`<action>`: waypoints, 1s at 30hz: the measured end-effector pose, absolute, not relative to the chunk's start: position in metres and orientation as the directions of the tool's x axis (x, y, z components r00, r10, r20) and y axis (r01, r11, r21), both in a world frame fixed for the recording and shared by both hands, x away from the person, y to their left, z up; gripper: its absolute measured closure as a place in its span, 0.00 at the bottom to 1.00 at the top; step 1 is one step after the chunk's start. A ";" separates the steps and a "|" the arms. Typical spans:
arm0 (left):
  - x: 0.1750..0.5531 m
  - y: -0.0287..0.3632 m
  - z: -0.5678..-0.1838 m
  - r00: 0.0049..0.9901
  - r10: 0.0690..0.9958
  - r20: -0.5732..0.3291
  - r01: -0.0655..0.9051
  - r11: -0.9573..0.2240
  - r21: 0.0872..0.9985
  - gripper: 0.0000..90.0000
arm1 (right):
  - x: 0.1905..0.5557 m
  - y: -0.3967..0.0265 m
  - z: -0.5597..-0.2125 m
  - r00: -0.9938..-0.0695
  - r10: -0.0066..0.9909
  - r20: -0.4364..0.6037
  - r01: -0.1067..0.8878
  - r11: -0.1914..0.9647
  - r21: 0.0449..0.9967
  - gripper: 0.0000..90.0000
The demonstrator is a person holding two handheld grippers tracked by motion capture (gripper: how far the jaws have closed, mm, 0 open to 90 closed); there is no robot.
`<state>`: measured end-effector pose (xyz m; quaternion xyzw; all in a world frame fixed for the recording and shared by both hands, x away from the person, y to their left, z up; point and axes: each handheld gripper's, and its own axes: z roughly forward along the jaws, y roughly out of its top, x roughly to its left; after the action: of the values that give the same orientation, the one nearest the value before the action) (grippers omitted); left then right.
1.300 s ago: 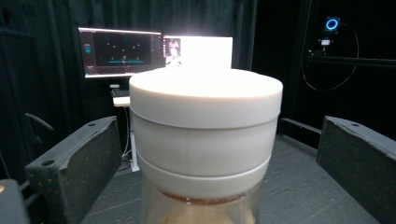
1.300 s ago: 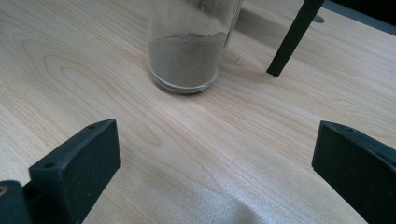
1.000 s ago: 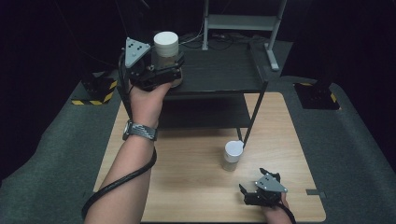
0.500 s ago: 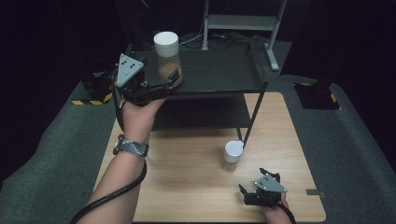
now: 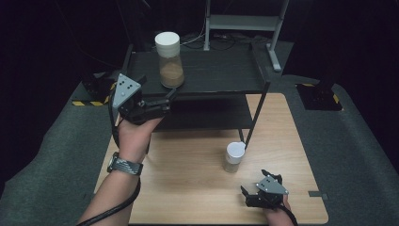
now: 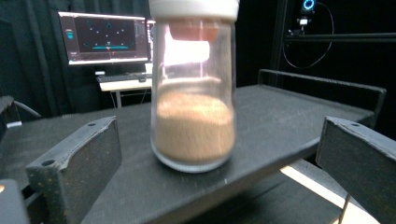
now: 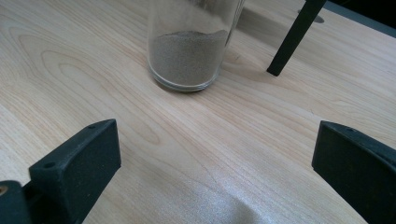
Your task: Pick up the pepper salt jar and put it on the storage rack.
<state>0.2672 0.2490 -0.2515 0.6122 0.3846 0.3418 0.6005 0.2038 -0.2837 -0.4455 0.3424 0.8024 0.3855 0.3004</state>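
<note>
A tall glass jar (image 5: 169, 61) with a white lid and brown powder stands upright on the top of a black shelf (image 5: 221, 70). My left gripper (image 5: 157, 89) is open just in front and to the left of it, off the glass. In the left gripper view the jar (image 6: 194, 93) stands beyond the two spread jaws. A smaller white-lidded jar (image 5: 234, 157) of greyish powder stands on the wooden table (image 5: 188, 188). My right gripper (image 5: 254, 182) rests open near the table's front edge, a short way from this small jar (image 7: 189, 46).
The shelf's thin black leg (image 5: 251, 120) comes down right beside the small jar, seen as the leg (image 7: 292, 39) in the right gripper view. A lower shelf board (image 5: 207, 113) lies under the top. Dark grey floor mat (image 5: 357, 155) surrounds the table.
My left gripper has let go of the tall jar and drawn back toward the near left. The jar stays upright on the shelf top. The right gripper has not moved.
</note>
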 end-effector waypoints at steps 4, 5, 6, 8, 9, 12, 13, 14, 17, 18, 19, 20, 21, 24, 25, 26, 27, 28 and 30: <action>0.261 0.251 -0.261 0.482 0.876 -0.033 0.073 -0.002 0.997 0.01 | 0.204 -0.283 -0.445 -0.584 0.782 -0.216 0.320 0.467 0.824 0.00; 0.260 0.251 -0.264 0.483 0.875 -0.030 0.074 -0.007 0.997 0.01 | 0.204 -0.283 -0.445 -0.584 0.782 -0.216 0.320 0.467 0.824 0.00; 0.257 0.252 -0.270 0.488 0.872 -0.030 0.080 -0.010 0.997 0.01 | 0.204 -0.283 -0.445 -0.585 0.782 -0.217 0.320 0.468 0.824 0.00; 0.256 0.253 -0.273 0.492 0.870 -0.034 0.085 -0.009 0.996 0.01 | 0.204 -0.283 -0.445 -0.585 0.782 -0.217 0.320 0.468 0.824 0.00; 0.253 0.253 -0.280 0.497 0.867 -0.034 0.089 -0.012 0.996 0.01 | 0.204 -0.283 -0.445 -0.584 0.782 -0.218 0.320 0.469 0.823 0.00; 0.250 0.254 -0.285 0.506 0.862 -0.036 0.095 -0.014 0.995 0.01 | 0.204 -0.283 -0.445 -0.584 0.781 -0.219 0.320 0.470 0.823 0.00; 0.248 0.254 -0.288 0.507 0.861 -0.031 0.099 -0.022 0.995 0.01 | 0.204 -0.282 -0.445 -0.584 0.782 -0.219 0.320 0.470 0.823 0.00; 0.246 0.253 -0.290 0.507 0.861 -0.025 0.098 -0.029 0.995 0.01 | 0.204 -0.282 -0.445 -0.584 0.782 -0.219 0.320 0.470 0.823 0.00; 0.240 0.252 -0.299 0.514 0.857 -0.017 0.107 -0.044 0.993 0.01 | 0.204 -0.282 -0.445 -0.584 0.781 -0.221 0.320 0.471 0.822 0.00; 0.239 0.252 -0.301 0.516 0.856 -0.018 0.112 -0.046 0.993 0.01 | 0.204 -0.282 -0.445 -0.584 0.781 -0.221 0.320 0.472 0.821 0.00; 0.237 0.252 -0.304 0.520 0.854 -0.015 0.116 -0.053 0.992 0.01 | 0.204 -0.282 -0.445 -0.584 0.781 -0.222 0.320 0.473 0.821 0.00; 0.234 0.252 -0.310 0.520 0.854 -0.012 0.123 -0.061 0.991 0.01 | 0.204 -0.282 -0.445 -0.584 0.781 -0.223 0.320 0.474 0.820 0.00; 0.232 0.252 -0.314 0.519 0.855 -0.010 0.127 -0.065 0.990 0.01 | 0.203 -0.282 -0.445 -0.584 0.780 -0.223 0.320 0.474 0.820 0.00; 0.230 0.253 -0.321 0.521 0.853 -0.018 0.136 -0.062 0.989 0.01 | 0.203 -0.281 -0.445 -0.584 0.780 -0.226 0.318 0.476 0.820 0.00; 0.227 0.254 -0.328 0.522 0.853 -0.023 0.142 -0.060 0.988 0.01 | 0.203 -0.281 -0.445 -0.584 0.778 -0.230 0.316 0.479 0.819 0.00; 0.227 0.254 -0.328 0.522 0.853 -0.023 0.142 -0.060 0.988 0.01 | 0.203 -0.281 -0.445 -0.584 0.778 -0.230 0.316 0.479 0.819 0.00; 0.225 0.254 -0.333 0.522 0.853 -0.026 0.147 -0.060 0.987 0.01 | 0.203 -0.281 -0.445 -0.584 0.778 -0.231 0.316 0.480 0.819 0.00; 0.224 0.254 -0.336 0.520 0.854 -0.024 0.150 -0.064 0.987 0.01 | 0.203 -0.281 -0.445 -0.583 0.778 -0.232 0.315 0.480 0.818 0.00; 0.221 0.254 -0.343 0.518 0.855 -0.018 0.156 -0.074 0.985 0.01 | 0.203 -0.281 -0.445 -0.583 0.778 -0.234 0.314 0.481 0.818 0.00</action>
<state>0.2205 0.2541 -0.3433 0.6639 0.3809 0.3098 0.5640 0.2028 -0.2807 -0.4455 0.3394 0.8046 0.3797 0.3054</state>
